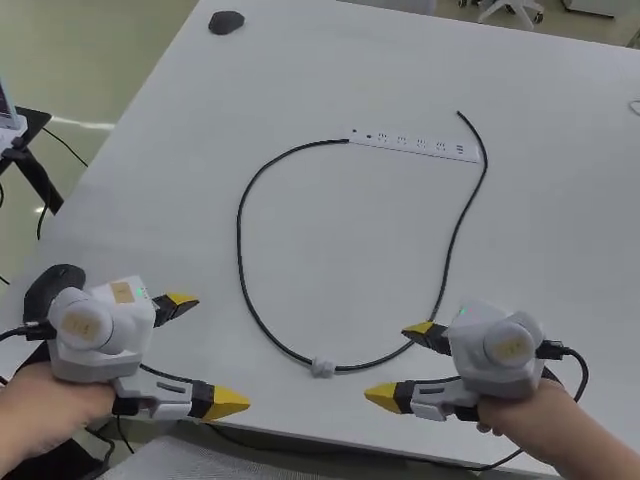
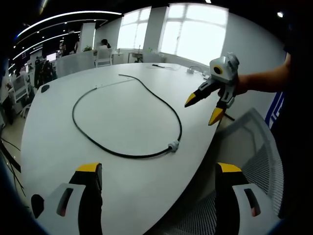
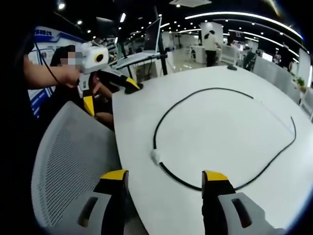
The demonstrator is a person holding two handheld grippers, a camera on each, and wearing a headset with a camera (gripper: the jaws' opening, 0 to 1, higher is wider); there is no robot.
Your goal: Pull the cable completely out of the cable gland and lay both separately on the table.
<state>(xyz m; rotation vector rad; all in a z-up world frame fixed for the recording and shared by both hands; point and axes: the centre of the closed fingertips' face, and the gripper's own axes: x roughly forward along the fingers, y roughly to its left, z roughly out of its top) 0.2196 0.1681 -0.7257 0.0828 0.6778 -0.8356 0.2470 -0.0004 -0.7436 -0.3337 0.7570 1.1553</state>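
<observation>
- Cable (image 1: 240, 230): black, laid in a wide loop on the white table (image 1: 350, 70), out ahead of both grippers and spreading across the space between them
- Cable gland (image 1: 322, 367): small and pale, threaded on the nearest part of the loop, close to the table's edge; sits between the two sets of jaws, somewhat nearer the right gripper (image 1: 387, 362) than the left gripper (image 1: 220, 350), touched by neither
- Left gripper: jaws spread wide with nothing between them, hovering at the near edge, off to the left of the gland
- Right gripper: likewise released, jaws apart and empty, yellow tips aimed inward toward the gland
- Far beyond both grippers: white power strip (image 1: 415, 146) lying by the loop's two ends; cannot tell whether joined to the cable
- Progress, as a judgement: nothing done yet, with cable coming out of both sides of the gland and no grasp taken on either part
- Left to do: clamp the gland with one gripper, take the cable just beside it with the other, draw the long run through until the end clears, then set the two down apart
- Likely snag: much length to feed, so probably several re-grips; light gland apt to slide on the table unless pinned
</observation>
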